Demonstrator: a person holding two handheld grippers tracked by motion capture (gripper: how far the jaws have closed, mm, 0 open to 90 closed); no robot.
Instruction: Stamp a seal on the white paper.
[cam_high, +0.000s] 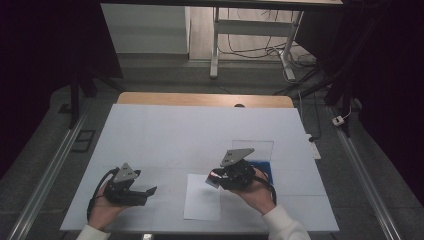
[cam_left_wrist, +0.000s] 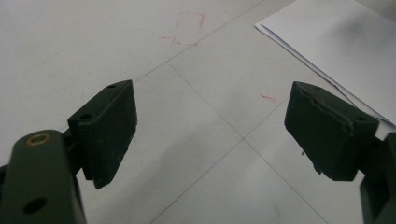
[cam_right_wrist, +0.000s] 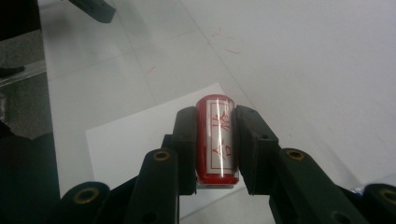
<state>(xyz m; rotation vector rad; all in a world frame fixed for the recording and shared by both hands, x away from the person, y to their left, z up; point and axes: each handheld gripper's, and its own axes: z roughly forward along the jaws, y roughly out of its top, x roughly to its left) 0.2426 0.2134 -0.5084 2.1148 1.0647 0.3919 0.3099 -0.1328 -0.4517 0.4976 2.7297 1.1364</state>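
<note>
My right gripper (cam_right_wrist: 215, 122) is shut on a red stamp (cam_right_wrist: 216, 140) with a white label bearing red characters. In the high view the right gripper (cam_high: 214, 179) holds the stamp (cam_high: 215, 176) just above the right edge of a white paper sheet (cam_high: 201, 202) near the table's front. The paper sheet (cam_right_wrist: 135, 140) lies below the stamp in the right gripper view. My left gripper (cam_left_wrist: 210, 126) stands open over the bare white table, with nothing between its jaws; the paper's corner (cam_left_wrist: 336, 42) lies at its upper right. In the high view the left gripper (cam_high: 149, 191) rests at the front left.
A blue pad (cam_high: 263, 167) lies behind the right hand, with a clear plastic sheet (cam_high: 252, 148) beyond it. The white table cover (cam_high: 200, 130) has faint red marks (cam_left_wrist: 189, 28). Table legs and cables (cam_high: 260, 50) stand on the floor beyond the far edge.
</note>
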